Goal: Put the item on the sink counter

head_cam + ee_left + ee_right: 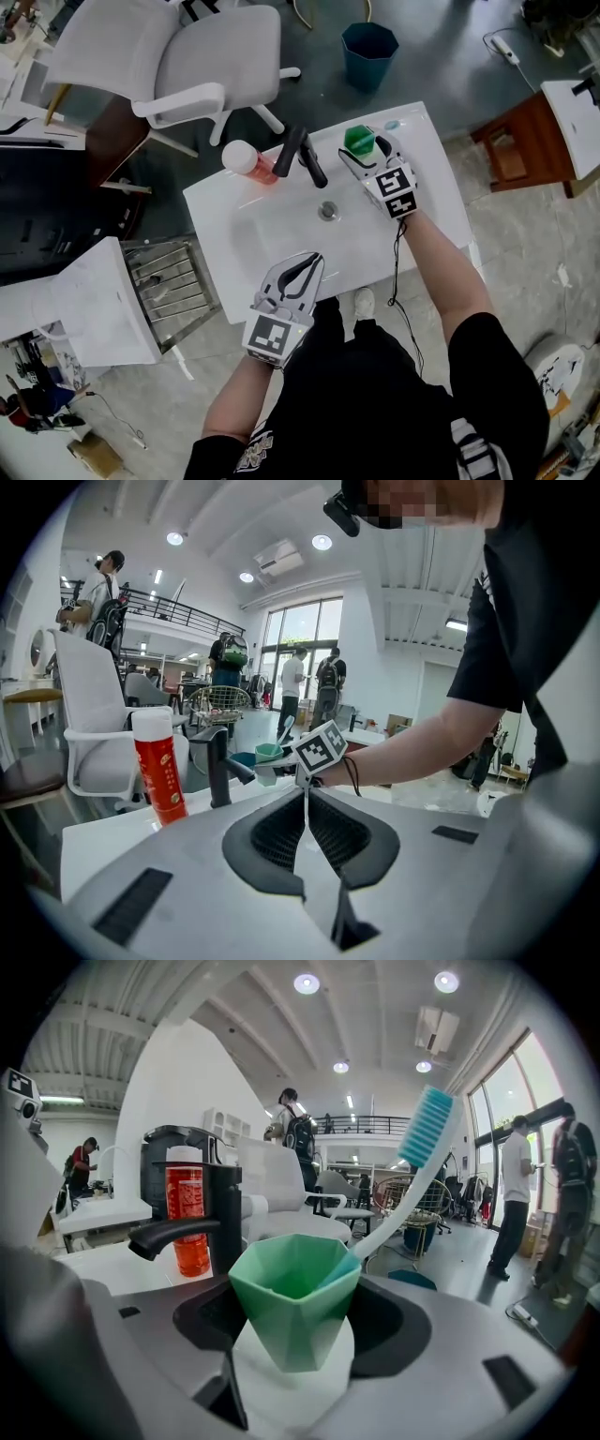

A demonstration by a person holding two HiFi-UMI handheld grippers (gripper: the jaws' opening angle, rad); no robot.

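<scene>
A faceted green cup with a white toothbrush, blue bristles up, sits between the jaws of my right gripper, which is shut on it. From the head view the cup and right gripper are over the back right of the white sink counter, just right of the black faucet. I cannot tell whether the cup's base touches the counter. My left gripper is shut and empty over the basin's front edge; its jaws meet in a thin line.
A red bottle with a white cap stands left of the faucet. The drain is mid-basin. A white office chair, a teal bin, a wire rack and a wooden stool surround the counter.
</scene>
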